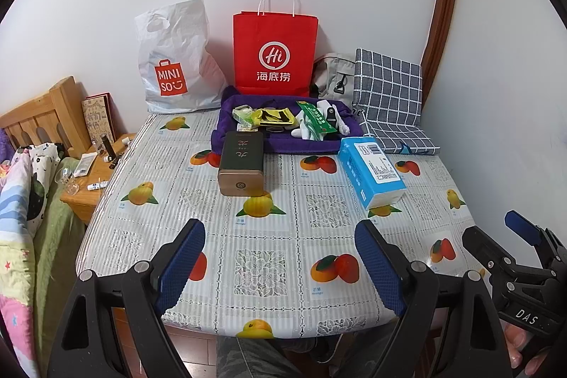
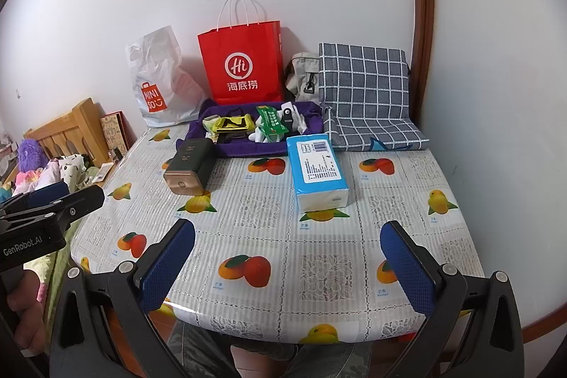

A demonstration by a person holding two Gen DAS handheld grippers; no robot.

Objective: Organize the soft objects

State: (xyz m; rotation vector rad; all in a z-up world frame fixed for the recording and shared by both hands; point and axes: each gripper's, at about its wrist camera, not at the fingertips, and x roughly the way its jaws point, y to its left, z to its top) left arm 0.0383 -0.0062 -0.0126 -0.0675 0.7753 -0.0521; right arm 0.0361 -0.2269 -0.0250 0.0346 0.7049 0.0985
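Left gripper (image 1: 280,266), right gripper (image 2: 288,266): both released, empty, over near table edge. Tissue pack (image 2: 317,170): nearest soft item; advise squeezing long sides gently.

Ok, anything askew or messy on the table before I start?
Two things stand out. The dark tin lies on its side, its far end resting against the purple tray. The tray's small items are a loose jumble. The blue tissue pack lies flat beside the tray. No spills or damage show.
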